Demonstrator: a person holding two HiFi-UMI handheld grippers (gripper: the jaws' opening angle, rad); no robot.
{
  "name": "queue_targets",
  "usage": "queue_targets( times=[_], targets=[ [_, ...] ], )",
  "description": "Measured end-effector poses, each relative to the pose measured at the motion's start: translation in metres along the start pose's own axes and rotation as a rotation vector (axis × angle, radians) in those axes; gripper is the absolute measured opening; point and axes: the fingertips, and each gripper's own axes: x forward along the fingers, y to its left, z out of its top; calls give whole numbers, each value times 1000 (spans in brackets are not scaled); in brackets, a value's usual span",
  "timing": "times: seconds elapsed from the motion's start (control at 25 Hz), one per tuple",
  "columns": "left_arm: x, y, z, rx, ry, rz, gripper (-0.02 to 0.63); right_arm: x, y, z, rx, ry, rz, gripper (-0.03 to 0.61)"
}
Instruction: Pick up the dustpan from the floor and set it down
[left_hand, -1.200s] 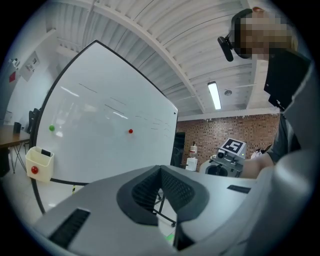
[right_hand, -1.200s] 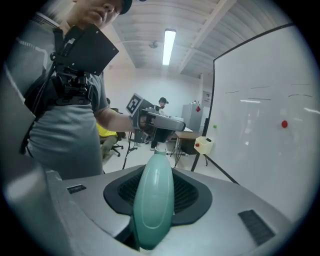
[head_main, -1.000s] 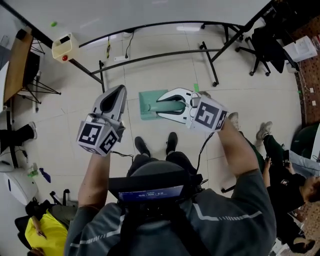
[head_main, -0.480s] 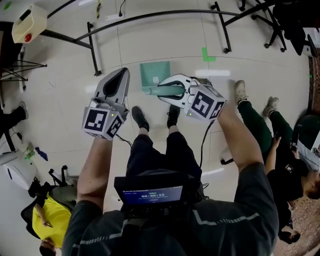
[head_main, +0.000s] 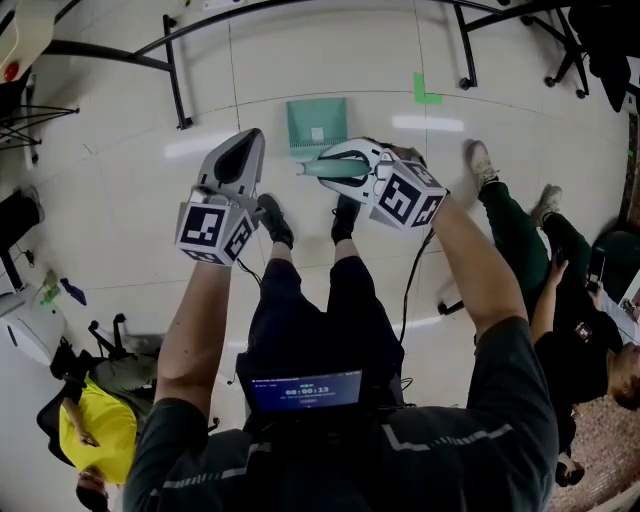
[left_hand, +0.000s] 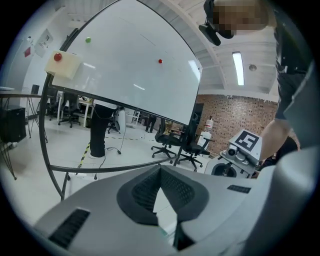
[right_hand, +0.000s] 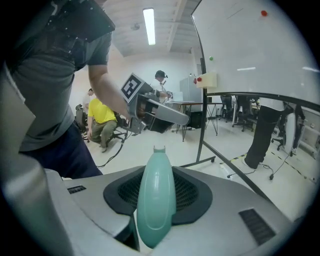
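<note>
Right gripper (head_main: 328, 166) is clamped on the handle of the teal dustpan (head_main: 318, 125), with the pan over the floor (head_main: 120, 210) ahead of the person's feet. Left gripper (head_main: 245, 150) jaws together, empty. Versus a second ago: both grippers lower, same grip.

— Where does the head view sit?
— High on the person's head, looking steeply down onto the pale tiled floor (head_main: 120, 200) from well above.
— And the other two?
— Both ride low and look almost level along their own grey fingers (left_hand: 90, 210). The left gripper (left_hand: 160, 170) view faces the big white board on a black tube frame (left_hand: 125, 60). The right gripper (right_hand: 155, 172) view looks across the room, with that board at its right edge.
— What overlaps?
— Each gripper view catches the opposite gripper. With the right gripper view, the head view shares the frame's feet, the person in a yellow shirt (head_main: 95, 430) and the mint-green plastic dustpan (head_main: 317, 125), whose handle looms very close there.
</note>
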Motion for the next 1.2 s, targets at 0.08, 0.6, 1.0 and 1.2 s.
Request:
queue_targets(
  times=[0.08, 0.6, 1.0, 1.2],
  targets=[
    [4, 4, -13, -4, 17, 10, 29, 9, -3, -17, 13, 15, -5, 143],
    [12, -6, -45, -39, 57, 2, 29, 16, -1, -51, 38, 62, -23, 144],
    [7, -41, -49, -19, 81, -26, 29, 8, 31, -65, 67, 73, 7, 224],
    [13, -33, -49, -26, 94, -25, 29, 12, 32, -69, 80, 73, 28, 224]
  ],
)
